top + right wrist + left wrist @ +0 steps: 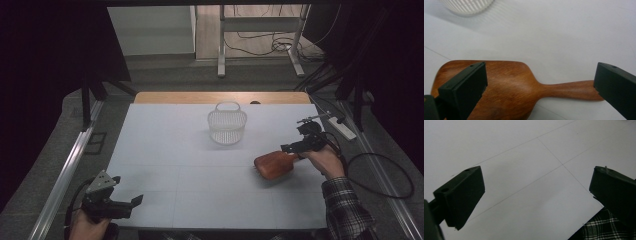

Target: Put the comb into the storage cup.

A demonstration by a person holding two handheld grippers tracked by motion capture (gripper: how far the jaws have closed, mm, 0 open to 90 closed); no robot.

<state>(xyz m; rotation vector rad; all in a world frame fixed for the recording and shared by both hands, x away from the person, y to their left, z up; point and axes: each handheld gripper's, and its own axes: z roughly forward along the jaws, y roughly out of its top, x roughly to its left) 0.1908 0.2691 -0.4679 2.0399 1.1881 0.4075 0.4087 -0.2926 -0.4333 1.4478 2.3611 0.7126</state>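
High view: wooden brush [272, 165] lies on desk [165, 150] near right edge, back up, handle toward right gripper [295, 148]. White basket [227, 125] stands near far edge, well apart from brush. Left gripper [131, 205] hovers at near-left corner.

Left gripper view: jaws spread wide over bare desk [524, 170]; plaid sleeve [596, 227] at lower right.

Right gripper view: jaws spread wide above brush [506, 87], nothing pinched; basket [466, 6] at top left.

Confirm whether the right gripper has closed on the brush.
No. In the right gripper view the right gripper stands wide open above the wooden brush, its jaws apart and not clamping it.
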